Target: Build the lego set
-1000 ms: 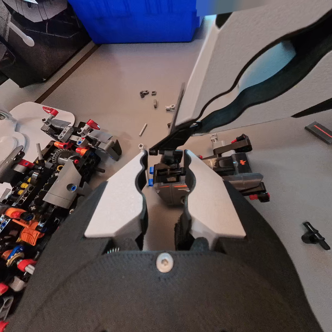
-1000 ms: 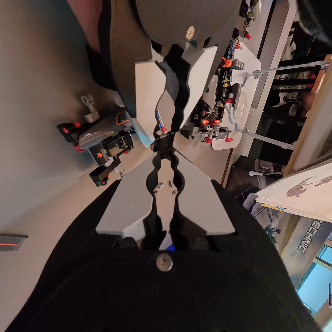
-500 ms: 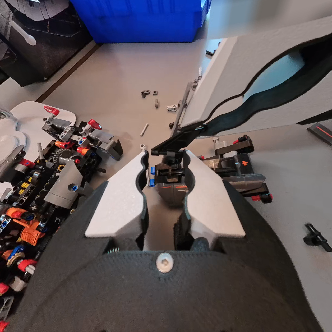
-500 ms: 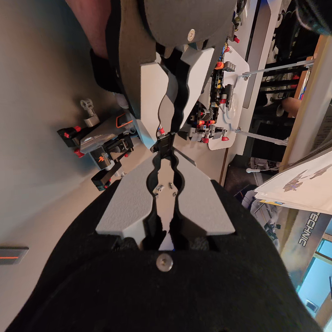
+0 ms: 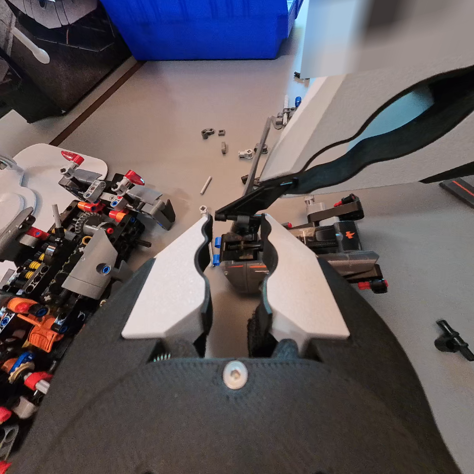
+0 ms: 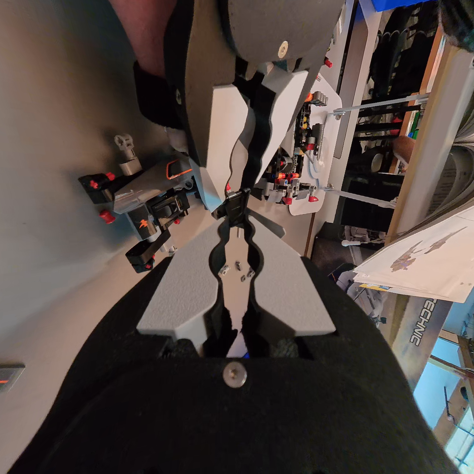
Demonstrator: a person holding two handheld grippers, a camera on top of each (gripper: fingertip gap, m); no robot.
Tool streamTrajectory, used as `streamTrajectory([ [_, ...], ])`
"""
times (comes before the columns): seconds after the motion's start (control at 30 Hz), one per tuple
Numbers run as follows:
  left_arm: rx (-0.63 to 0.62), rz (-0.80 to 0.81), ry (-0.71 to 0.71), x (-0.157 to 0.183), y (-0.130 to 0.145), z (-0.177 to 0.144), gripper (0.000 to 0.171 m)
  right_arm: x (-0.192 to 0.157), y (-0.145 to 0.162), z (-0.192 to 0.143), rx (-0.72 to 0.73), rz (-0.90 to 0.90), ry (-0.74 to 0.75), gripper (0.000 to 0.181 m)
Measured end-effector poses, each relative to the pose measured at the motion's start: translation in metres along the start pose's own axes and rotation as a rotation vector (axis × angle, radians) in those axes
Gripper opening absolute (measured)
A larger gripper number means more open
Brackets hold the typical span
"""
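Grey-black sub-assembly (image 5: 241, 256) is clamped between the left gripper (image 5: 237, 220) fingers, just above the grey tabletop (image 5: 159, 123). A flat black panel (image 5: 252, 201) is pinched in the right gripper (image 6: 234, 218) and held against the sub-assembly's top. The larger chassis build (image 5: 69, 246) is seen to the left, loose small parts (image 5: 223, 141) scattered beyond.

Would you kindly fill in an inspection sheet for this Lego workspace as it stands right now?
Surface: grey tabletop, mostly bare.
Job's things: small grey-black sub-assembly; black flat piece meeting its top; large part-built model at left.
Clutter: loose small pins and connectors; black connector.
Grippers: left hand-held gripper shut on the sub-assembly; right hand-held gripper shut on the black flat piece.
Cables: nothing seen.
Surroundings: blue bin; instruction booklet.
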State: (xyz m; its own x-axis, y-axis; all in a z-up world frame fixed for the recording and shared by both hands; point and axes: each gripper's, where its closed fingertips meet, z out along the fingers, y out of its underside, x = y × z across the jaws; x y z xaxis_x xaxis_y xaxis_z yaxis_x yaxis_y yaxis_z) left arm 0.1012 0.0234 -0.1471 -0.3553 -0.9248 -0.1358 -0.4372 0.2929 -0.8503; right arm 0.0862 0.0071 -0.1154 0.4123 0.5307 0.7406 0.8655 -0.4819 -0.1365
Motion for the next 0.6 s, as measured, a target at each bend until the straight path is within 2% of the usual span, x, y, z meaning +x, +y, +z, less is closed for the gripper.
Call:
streamTrajectory([
  [0.6, 0.005, 0.022, 0.005, 0.0016, -0.0031, 0.0038, 0.034, -0.0012, 0.0041, -0.0013, -0.034, -0.061, 0.029, 0.009],
])
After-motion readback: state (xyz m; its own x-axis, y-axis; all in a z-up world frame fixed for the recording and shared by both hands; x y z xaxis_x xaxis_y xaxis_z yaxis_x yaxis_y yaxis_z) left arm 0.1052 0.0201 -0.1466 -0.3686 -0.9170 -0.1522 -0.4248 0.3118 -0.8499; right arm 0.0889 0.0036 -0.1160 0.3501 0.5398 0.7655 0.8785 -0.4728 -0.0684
